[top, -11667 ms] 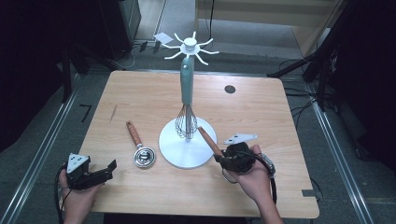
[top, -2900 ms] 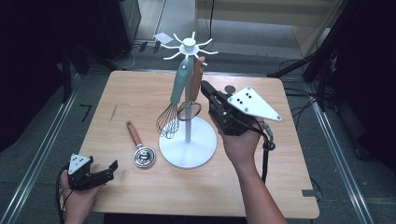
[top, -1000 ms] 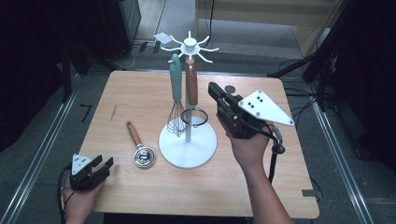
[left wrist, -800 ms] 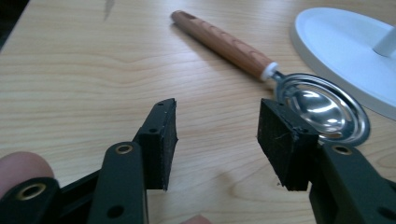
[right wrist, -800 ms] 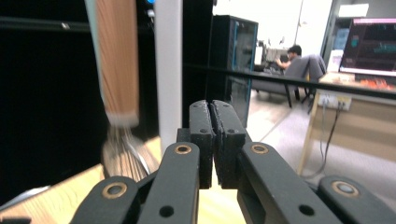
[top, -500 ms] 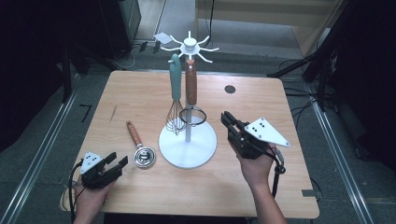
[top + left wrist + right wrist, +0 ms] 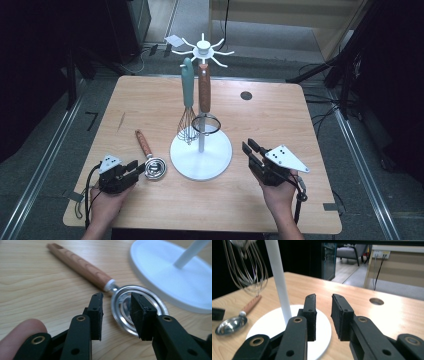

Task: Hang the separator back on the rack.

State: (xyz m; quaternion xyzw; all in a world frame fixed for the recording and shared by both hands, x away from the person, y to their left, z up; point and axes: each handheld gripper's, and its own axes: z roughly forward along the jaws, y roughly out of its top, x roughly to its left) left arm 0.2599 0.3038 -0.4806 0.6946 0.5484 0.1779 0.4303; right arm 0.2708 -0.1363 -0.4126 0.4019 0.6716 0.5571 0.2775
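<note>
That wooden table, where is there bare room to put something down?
The table is bare at its far left, between the stand and the left edge, and at the far right around the round hole. The near middle, between the two hands, is free too. It is crowded near the left gripper, at the strainer.

High view looks down; gripper views sit low, sharing the white stand base point(image 7: 201, 155).

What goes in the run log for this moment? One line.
left gripper: closing, jaws astride strainer rim, no grip | right gripper: opening, empty | whisk, second strainer: hung on stand
</note>
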